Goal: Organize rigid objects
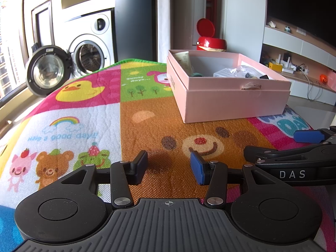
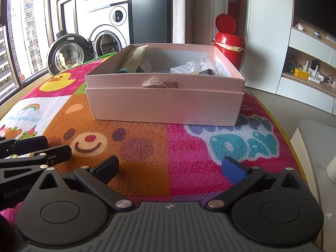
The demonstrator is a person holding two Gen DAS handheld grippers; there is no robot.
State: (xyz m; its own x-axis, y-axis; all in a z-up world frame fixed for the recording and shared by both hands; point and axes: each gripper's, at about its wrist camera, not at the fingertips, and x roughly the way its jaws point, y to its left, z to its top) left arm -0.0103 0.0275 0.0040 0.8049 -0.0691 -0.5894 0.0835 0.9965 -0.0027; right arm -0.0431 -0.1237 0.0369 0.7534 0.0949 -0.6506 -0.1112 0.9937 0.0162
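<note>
A pink cardboard box (image 1: 231, 98) stands open on the colourful play mat (image 1: 84, 115), nested in its lid. It also shows in the right wrist view (image 2: 163, 105). Inside lie a beige tube (image 2: 135, 57), a white packet (image 2: 180, 69), clear wrapping and a small black item (image 2: 206, 72). My left gripper (image 1: 169, 164) is open and empty, low over the mat, short of the box. My right gripper (image 2: 171, 167) is open wide and empty, facing the box's front wall. Each gripper shows at the edge of the other's view.
A red bin (image 2: 230, 46) with its lid up stands behind the box. A washing machine (image 2: 109, 35) with its door open is at the back left. Shelves (image 2: 310, 67) with small items line the right wall. The mat's edge falls off at the right.
</note>
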